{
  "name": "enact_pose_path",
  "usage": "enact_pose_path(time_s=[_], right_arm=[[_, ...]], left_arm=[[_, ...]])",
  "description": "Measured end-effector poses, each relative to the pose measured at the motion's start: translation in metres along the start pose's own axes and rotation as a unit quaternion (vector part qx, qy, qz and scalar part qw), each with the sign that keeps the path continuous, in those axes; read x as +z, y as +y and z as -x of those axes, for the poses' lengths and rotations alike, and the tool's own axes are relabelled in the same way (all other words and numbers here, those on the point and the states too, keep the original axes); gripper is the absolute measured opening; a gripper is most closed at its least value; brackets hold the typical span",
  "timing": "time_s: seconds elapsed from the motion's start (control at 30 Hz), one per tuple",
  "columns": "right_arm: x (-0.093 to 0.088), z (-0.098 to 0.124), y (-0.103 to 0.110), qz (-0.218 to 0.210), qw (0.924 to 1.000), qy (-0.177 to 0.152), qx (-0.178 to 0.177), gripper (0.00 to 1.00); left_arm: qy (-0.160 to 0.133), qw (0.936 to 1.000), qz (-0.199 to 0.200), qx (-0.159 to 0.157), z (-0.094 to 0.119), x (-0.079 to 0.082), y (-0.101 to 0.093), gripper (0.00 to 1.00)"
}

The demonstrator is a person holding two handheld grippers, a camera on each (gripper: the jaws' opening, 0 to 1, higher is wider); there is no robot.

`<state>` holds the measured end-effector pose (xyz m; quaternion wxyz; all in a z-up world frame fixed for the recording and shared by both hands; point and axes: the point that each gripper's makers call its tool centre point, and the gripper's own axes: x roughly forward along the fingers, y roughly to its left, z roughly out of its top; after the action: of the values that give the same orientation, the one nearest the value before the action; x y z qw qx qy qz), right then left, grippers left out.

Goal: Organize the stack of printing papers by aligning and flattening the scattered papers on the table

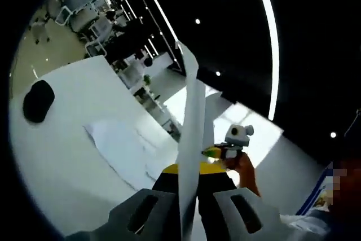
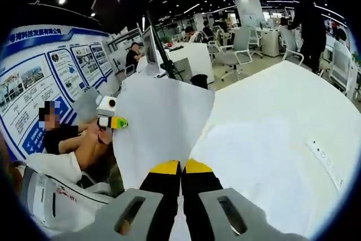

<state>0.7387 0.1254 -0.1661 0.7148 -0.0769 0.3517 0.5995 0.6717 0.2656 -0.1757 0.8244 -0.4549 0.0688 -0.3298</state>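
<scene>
Two grippers each pinched a sheet of paper. In the left gripper view, the left gripper was clenched on a sheet seen edge-on, rising clear of the white table. More papers lay loosely spread on the tabletop, edges uneven, well apart from a dark object near the table's far side. The right gripper was clamped on the lower corner of a raised sheet, its upper edge free in the air. Beside it, loose sheets lay flat on the table, with bare tabletop beyond.
</scene>
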Motion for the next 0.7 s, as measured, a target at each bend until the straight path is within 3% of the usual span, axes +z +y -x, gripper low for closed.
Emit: enact_pose_path(time_s=[0.07, 0.17, 0.7], right_arm=[[-0.003, -0.002, 0.006, -0.015, 0.9996, 0.013, 0.021, 0.00], [-0.007, -0.004, 0.000, -0.011, 0.9996, 0.026, 0.008, 0.00], [-0.015, -0.005, -0.003, -0.019, 0.9992, 0.034, 0.006, 0.00]], left_arm=[[0.002, 1.0000, 0.006, 0.000, 0.000, -0.003, 0.002, 0.06], [0.004, 0.9999, 0.012, 0.008, 0.001, -0.007, 0.007, 0.06], [0.009, 0.9996, 0.016, 0.020, 0.001, -0.010, 0.015, 0.16]])
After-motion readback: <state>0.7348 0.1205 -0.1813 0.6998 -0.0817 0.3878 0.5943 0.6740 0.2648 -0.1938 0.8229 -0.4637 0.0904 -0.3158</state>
